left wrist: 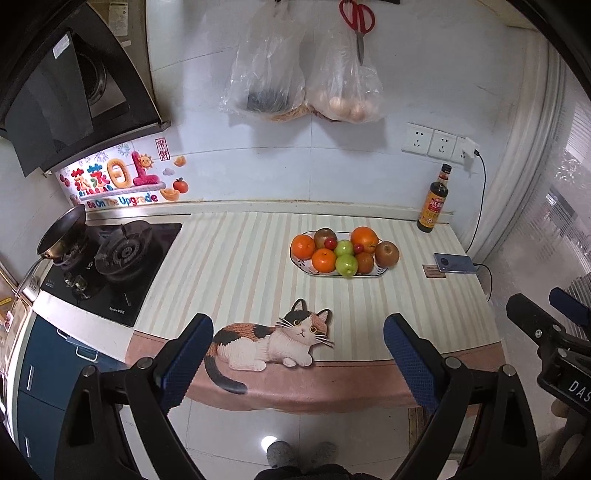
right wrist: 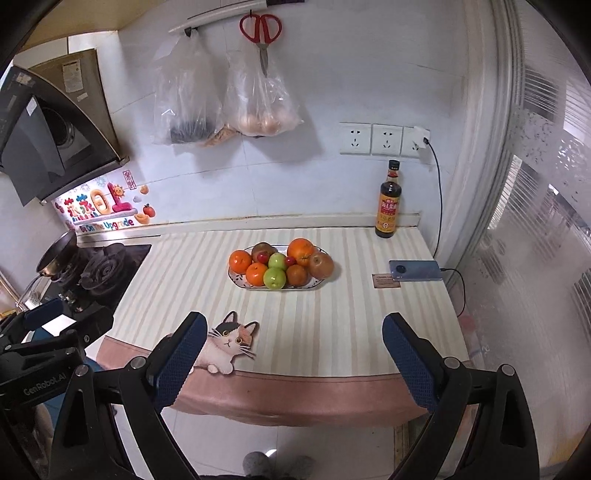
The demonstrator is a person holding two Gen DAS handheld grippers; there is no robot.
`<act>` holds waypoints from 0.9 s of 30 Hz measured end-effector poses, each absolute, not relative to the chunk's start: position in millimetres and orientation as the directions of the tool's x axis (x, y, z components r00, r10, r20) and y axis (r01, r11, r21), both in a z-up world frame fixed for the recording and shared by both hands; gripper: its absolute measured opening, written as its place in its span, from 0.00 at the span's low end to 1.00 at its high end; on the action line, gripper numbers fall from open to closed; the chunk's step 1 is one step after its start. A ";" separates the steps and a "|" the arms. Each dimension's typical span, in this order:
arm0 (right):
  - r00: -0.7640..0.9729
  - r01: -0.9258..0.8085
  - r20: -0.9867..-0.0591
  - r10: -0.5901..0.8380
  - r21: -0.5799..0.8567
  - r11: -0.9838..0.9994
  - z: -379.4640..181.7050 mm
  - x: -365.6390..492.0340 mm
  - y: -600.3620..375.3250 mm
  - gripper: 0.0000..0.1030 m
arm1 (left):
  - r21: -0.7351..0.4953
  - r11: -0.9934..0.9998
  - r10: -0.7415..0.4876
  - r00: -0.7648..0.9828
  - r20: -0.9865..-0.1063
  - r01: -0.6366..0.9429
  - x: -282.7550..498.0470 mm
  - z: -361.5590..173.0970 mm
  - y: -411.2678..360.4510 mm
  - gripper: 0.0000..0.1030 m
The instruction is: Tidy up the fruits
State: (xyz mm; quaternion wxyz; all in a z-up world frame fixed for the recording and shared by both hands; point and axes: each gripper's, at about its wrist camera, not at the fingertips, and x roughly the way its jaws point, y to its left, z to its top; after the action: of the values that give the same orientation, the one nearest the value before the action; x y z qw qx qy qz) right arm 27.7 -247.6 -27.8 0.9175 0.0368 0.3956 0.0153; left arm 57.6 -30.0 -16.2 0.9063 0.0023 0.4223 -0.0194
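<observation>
An oval patterned plate [left wrist: 310,270] [right wrist: 242,283] sits on the striped counter mat toward the back. It holds several fruits: oranges [left wrist: 364,238] [right wrist: 301,250], green apples [left wrist: 346,265] [right wrist: 274,277], brown round fruits [left wrist: 387,254] [right wrist: 321,265] and small red cherries [left wrist: 330,242] [right wrist: 262,257]. My left gripper [left wrist: 298,354] is open and empty, held in front of the counter edge, well short of the plate. My right gripper [right wrist: 294,350] is open and empty at the same distance. Each gripper shows at the edge of the other's view.
A dark sauce bottle [left wrist: 434,201] [right wrist: 388,203] stands at the back right. A phone [left wrist: 454,263] [right wrist: 415,276] charges by the right edge. A gas stove [left wrist: 110,264] with a pan [left wrist: 62,230] lies left. Bags [left wrist: 306,74] and red scissors [left wrist: 357,22] hang on the wall.
</observation>
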 end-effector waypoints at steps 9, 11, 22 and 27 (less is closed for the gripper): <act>0.676 0.031 -0.736 0.042 0.086 0.996 -34.6 39.6 -257.7 1.00 | 0.000 1.000 -0.020 0.627 -0.779 0.032 72.6 -17.8 -31.5 0.96; 0.668 0.035 -0.743 0.043 0.089 0.995 -39.2 52.0 -259.5 1.00 | 0.012 1.000 -0.009 0.635 -0.772 0.028 81.4 -18.1 -32.3 0.98; 0.650 0.053 -0.760 0.012 0.061 0.997 -56.5 116.2 -262.6 1.00 | 0.040 0.999 0.027 0.611 -0.791 0.008 133.1 -33.8 -32.4 0.98; 0.618 0.058 -0.786 0.016 0.066 0.996 -72.9 137.6 -262.5 1.00 | 0.062 0.998 0.047 0.599 -0.800 0.003 150.0 -44.0 -34.3 0.98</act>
State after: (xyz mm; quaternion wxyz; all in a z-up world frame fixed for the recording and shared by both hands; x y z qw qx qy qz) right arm 137.6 -262.5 -72.9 0.8985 0.0423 0.4368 -0.0118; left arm 150.0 -34.3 -44.0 0.8936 0.0284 0.4478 0.0123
